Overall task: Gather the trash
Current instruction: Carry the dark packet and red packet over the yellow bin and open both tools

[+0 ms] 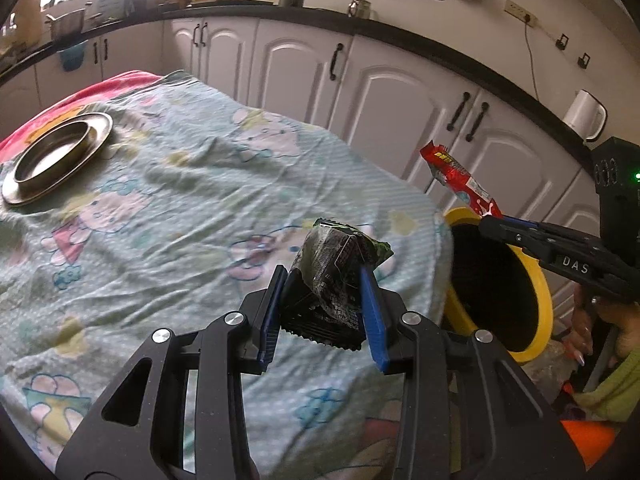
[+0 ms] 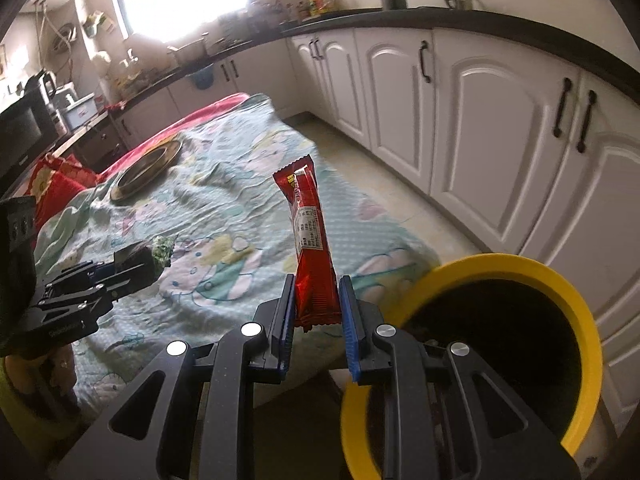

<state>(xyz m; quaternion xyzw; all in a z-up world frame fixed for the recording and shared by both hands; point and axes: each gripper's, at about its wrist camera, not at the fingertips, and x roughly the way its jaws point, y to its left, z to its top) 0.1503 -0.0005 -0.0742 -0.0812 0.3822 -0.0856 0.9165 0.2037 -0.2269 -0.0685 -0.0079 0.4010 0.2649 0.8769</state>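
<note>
My left gripper (image 1: 324, 276) is shut on a crumpled black and green wrapper (image 1: 334, 276) and holds it above the table's right end. It also shows in the right wrist view (image 2: 150, 258) at the left. My right gripper (image 2: 316, 284) is shut on a long red snack wrapper (image 2: 310, 240) that stands upright between the blue pads. In the left wrist view the red wrapper (image 1: 460, 180) hangs above the yellow-rimmed black bin (image 1: 538, 280). The bin (image 2: 576, 308) stands beside the table, just right of my right gripper.
A table under a light blue cartoon-print cloth (image 1: 180, 208) carries a steel plate (image 1: 56, 160) at its far left. White cabinets (image 1: 384, 92) with a black countertop run along the back. A tiled floor strip (image 2: 380, 168) lies between table and cabinets.
</note>
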